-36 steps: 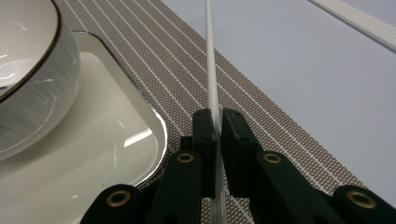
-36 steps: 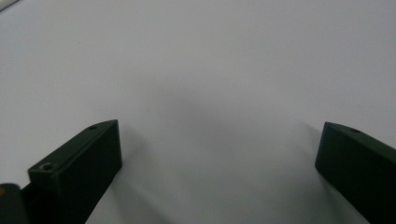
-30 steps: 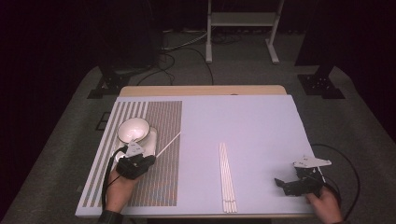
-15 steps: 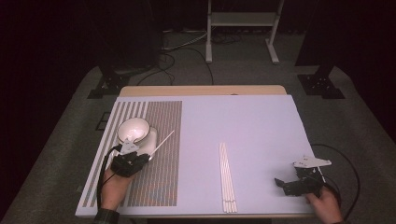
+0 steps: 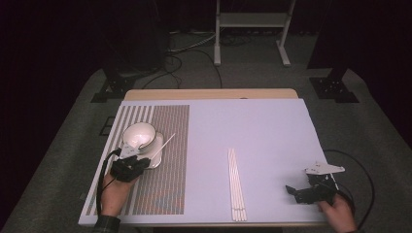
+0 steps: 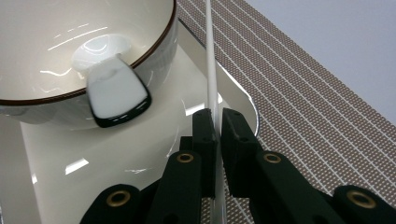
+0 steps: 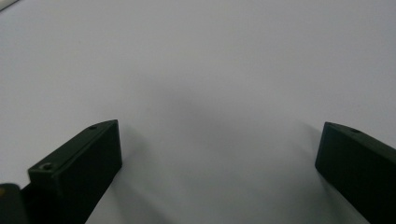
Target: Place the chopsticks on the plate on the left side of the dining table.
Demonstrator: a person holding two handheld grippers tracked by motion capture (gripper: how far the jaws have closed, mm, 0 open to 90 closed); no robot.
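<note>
Chopstick (image 6: 211, 70): white, pinched between the pressed-together jaws of the left gripper (image 5: 127, 164); tip points to 1 o'clock past the bowl (image 5: 139, 135).
Change: gripper and stick have crept toward the bowl since a second ago; probably being laid at the place setting.
Bowl: on white plate (image 6: 116, 154), striped placemat (image 5: 165, 184) beneath.
Spare chopsticks (image 5: 236, 184): mid-table, untouched.
Right gripper (image 5: 305, 192): 4 o'clock corner, jaws spread, idle.
Hidden: stick's held end; spoon-like piece (image 6: 116, 95) in bowl unclear.

A thin white chopstick (image 6: 211, 70) slants up beside the white, brown-rimmed bowl (image 5: 139, 135); a loose bundle of white chopsticks (image 5: 236, 183) lies well right of that bowl.
</note>
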